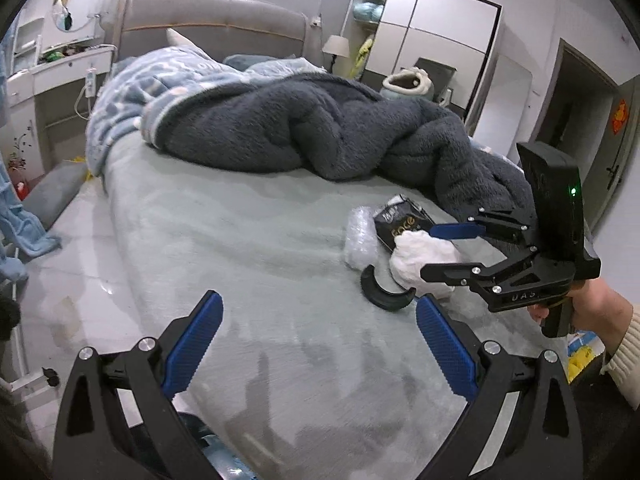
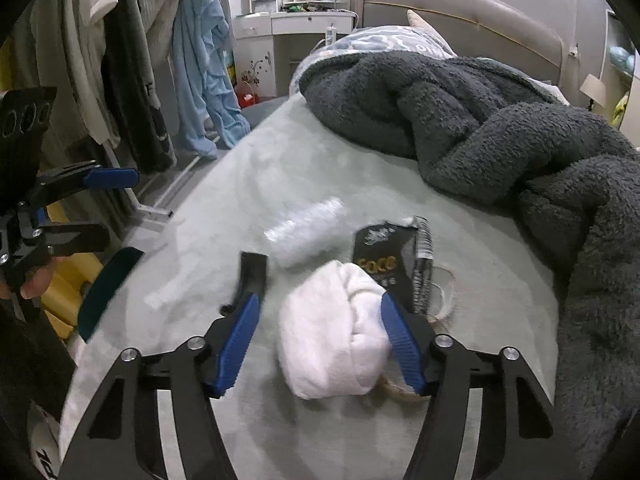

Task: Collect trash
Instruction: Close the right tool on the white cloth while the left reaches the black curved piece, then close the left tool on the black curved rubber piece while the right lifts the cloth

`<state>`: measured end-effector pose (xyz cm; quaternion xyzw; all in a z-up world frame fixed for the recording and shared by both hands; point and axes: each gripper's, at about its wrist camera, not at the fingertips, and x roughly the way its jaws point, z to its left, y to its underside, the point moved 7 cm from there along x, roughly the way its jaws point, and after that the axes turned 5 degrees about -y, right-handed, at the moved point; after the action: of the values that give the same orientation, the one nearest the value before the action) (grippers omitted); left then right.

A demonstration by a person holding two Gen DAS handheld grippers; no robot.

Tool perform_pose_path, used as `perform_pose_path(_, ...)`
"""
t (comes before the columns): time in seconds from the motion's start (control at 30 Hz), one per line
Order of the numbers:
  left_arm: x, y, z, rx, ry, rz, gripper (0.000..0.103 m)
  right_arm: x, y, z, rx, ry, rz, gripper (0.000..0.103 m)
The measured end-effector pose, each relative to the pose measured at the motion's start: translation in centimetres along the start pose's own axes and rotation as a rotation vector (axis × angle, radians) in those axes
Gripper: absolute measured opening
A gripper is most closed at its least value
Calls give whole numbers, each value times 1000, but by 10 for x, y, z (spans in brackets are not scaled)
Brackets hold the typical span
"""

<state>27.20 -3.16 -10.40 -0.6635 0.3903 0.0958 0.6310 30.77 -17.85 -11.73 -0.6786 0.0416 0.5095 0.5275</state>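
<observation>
**Right gripper straddles a white wad near the bed's edge**

The trash sits in a tight cluster on the grey-green bedsheet (image 2: 256, 184): a crumpled white wad (image 2: 332, 328), a black packet (image 2: 384, 256) touching its far side, a clear plastic wrap (image 2: 304, 232) just beside the packet, and a curved black plastic piece (image 1: 384, 292) lying at the near edge of the group.

The right gripper (image 2: 320, 340) points down at the wad with its blue fingers (image 2: 404, 348) on either side of it. The right pad touches the wad; the left pad stands a little clear, so the grip is not closed.

The left gripper (image 1: 320, 344) hangs over bare sheet with its jaws wide and nothing between them.

A heaped dark fleece blanket (image 1: 320, 128) borders the cluster on the far side. The open stretch of sheet lies to the left, running to the bed's edge, beyond which clothes (image 2: 132, 60) hang on a rack.
</observation>
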Motion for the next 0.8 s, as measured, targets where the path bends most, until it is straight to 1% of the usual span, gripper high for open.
perform_pose_path(0.2, 19, 2, -23, 39, 36, 22, 98, 6, 10, -5, -31, 14, 29, 47)
perform_pose_path(0.37, 34, 4, -35, 67, 39, 45, 97, 9, 15, -3, -78, 34, 48, 35)
perform_pose_path(0.4, 36, 4, -36, 67, 40, 48, 96, 8, 16, -2, -82, 34, 47, 31)
perform_pose_path(0.47, 41, 4, -38, 65, 42, 54, 93, 5, 15, -2, -86, 35, 37, 28)
perform_pose_path(0.5, 44, 5, -39, 65, 41, 59, 88, 2, 14, -3, -82, 31, 28, 26)
perform_pose_path(0.53, 46, 5, -40, 68, 37, 62, 86, 0, 14, -3, -75, 23, 21, 26)
perform_pose_path(0.6, 51, 6, -41, 72, 34, 69, 86, -9, 11, -6, -49, 3, -3, 25)
perform_pose_path(0.8, 61, 9, -55, 92, 46, 82, 85, -39, 3, -18, 86, -107, -97, 25)
